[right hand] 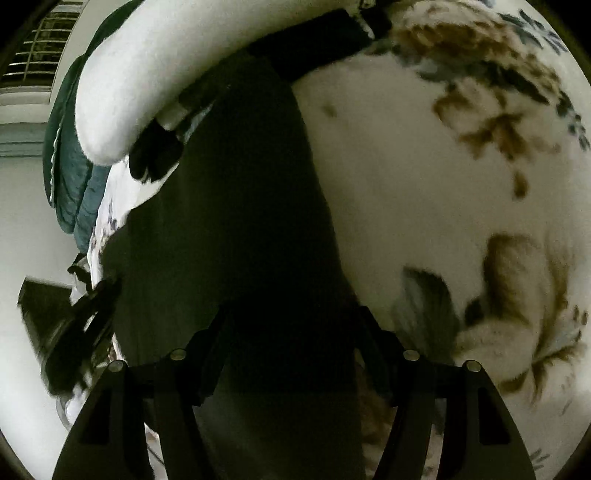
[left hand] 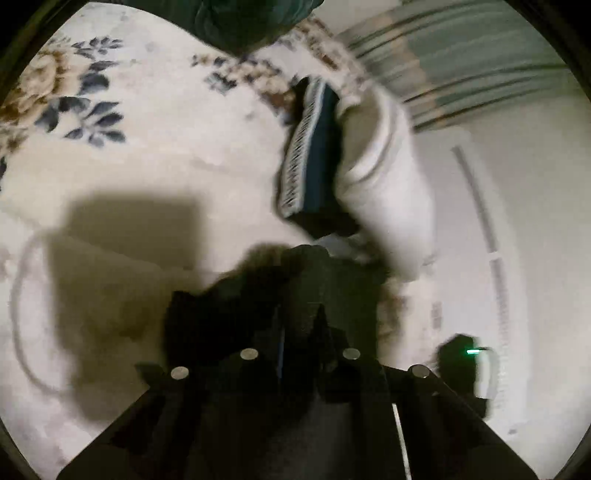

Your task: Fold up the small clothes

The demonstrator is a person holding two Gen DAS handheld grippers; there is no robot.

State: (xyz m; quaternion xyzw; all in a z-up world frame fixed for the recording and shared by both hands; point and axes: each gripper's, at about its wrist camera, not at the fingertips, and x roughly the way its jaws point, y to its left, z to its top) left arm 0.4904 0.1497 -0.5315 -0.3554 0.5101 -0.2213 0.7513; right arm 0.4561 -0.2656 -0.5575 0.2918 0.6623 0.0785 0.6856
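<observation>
A dark garment (right hand: pixel 229 184) lies spread on the floral bedcover (right hand: pixel 424 177). My right gripper (right hand: pixel 291 317) stands over it with its jaws wide apart, and the dark cloth runs between and under the fingers without being pinched. In the left wrist view my left gripper (left hand: pixel 299 306) has its fingers close together, shut on a bunched edge of the dark garment (left hand: pixel 258 280). A person's arm in a white sleeve (left hand: pixel 388 177) with a dark patterned band (left hand: pixel 310 166) reaches in just beyond it.
The cream floral bedcover (left hand: pixel 147 147) fills most of both views. A dark green pillow (left hand: pixel 240 22) lies at its far end, also showing as the green pillow (right hand: pixel 70 166). A black device with a green light (left hand: pixel 465 350) sits by the white surface on the right.
</observation>
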